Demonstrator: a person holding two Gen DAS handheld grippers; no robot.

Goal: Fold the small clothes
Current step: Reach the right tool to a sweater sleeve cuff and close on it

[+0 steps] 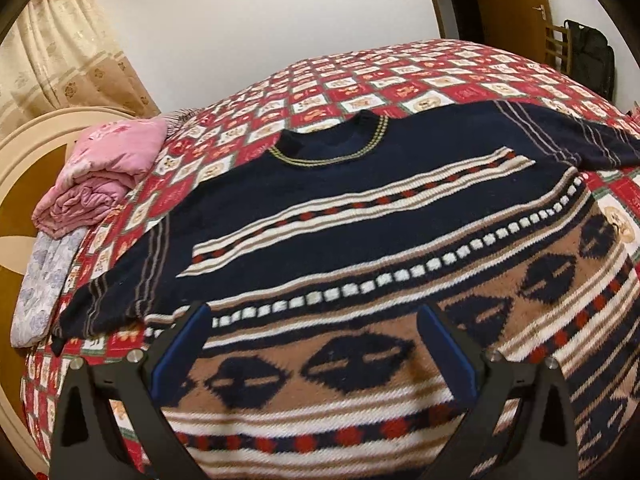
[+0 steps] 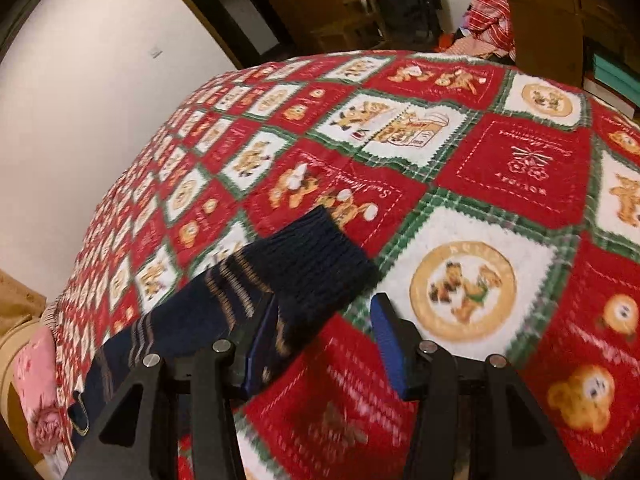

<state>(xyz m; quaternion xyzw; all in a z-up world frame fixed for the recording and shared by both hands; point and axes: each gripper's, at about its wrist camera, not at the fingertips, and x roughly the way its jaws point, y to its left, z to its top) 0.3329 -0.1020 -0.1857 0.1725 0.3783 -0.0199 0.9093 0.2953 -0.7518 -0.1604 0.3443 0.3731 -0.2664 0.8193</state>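
Observation:
A knitted sweater point(image 1: 360, 216) lies flat, front up, on the bed, collar point(image 1: 332, 148) at the far side and both sleeves spread out. Its top is navy; the lower half has brown, white and red pattern bands. My left gripper point(image 1: 314, 312) hangs open above the patterned lower part, holding nothing. In the right wrist view, the navy ribbed sleeve cuff point(image 2: 324, 264) rests on the red patchwork bedspread point(image 2: 500, 168). My right gripper point(image 2: 325, 300) is at that cuff, which reaches in between the blue pads point(image 2: 390, 340). A gap shows beside the right pad, so nothing is pinched.
A folded pink quilt point(image 1: 100, 172) and a pale pillow point(image 1: 44, 280) lie at the bed's left end by the round headboard point(image 1: 24, 184). Beyond the bed are a white wall, a wooden door point(image 1: 508, 4), and a chair with a black bag point(image 1: 592, 56). Loose striped clothes point(image 2: 492, 16) are heaped by wooden furniture.

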